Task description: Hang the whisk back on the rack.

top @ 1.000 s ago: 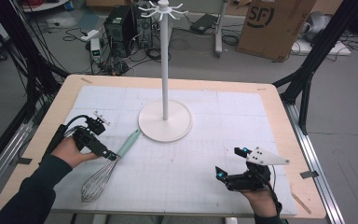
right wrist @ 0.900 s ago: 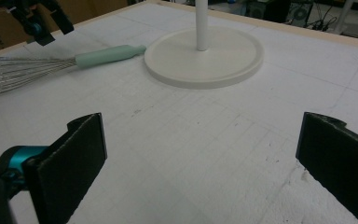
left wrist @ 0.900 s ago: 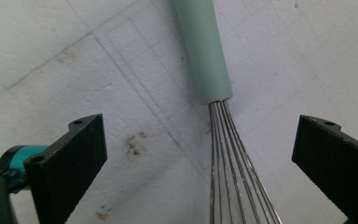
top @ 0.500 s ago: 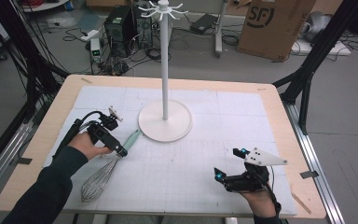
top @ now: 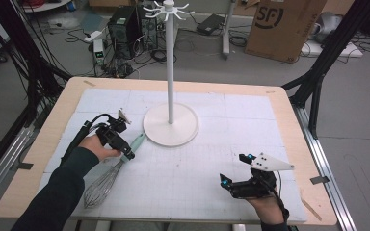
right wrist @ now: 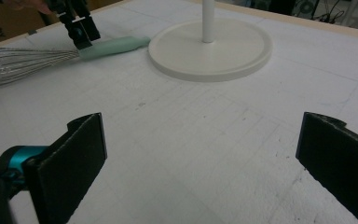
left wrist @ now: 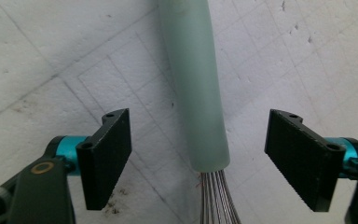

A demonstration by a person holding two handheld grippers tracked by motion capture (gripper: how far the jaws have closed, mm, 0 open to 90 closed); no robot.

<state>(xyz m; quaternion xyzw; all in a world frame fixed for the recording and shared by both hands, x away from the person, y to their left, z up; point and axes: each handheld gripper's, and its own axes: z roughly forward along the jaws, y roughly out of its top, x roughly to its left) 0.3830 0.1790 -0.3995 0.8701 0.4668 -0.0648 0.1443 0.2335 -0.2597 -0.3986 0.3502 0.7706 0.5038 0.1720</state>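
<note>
Right tool: the right tool (top: 235,179) is sitting in the person's hand near the surface's near right corner, jaws gaping wide and holding nothing; in the right gripper view bare gridded mat is lying between them.
Surface: the surface (top: 250,144) is carrying a white gridded mat inside a wooden border.
Whisk: the whisk (top: 110,178) is lying flat in the near left part of the surface, wire head toward the near left corner, pale green handle (left wrist: 193,84) pointing toward the stand's base.
Long axis: it is running diagonally, from the near left corner up toward the middle of the surface.
Left tool: the left tool (left wrist: 198,161) is hovering directly over the handle's wire end, jaws spread wide, one on each side of the handle and apart from it, nothing gripped.
Key relation: the handle is lying between the jaws and crossing their closing line, so a short descent and a squeeze looks like the coming move.
Nearer hand: the left hand is at the whisk; the right is well apart.
Stand: the white hook stand (top: 170,122) is standing upright past the handle's tip, mid-surface.
</note>
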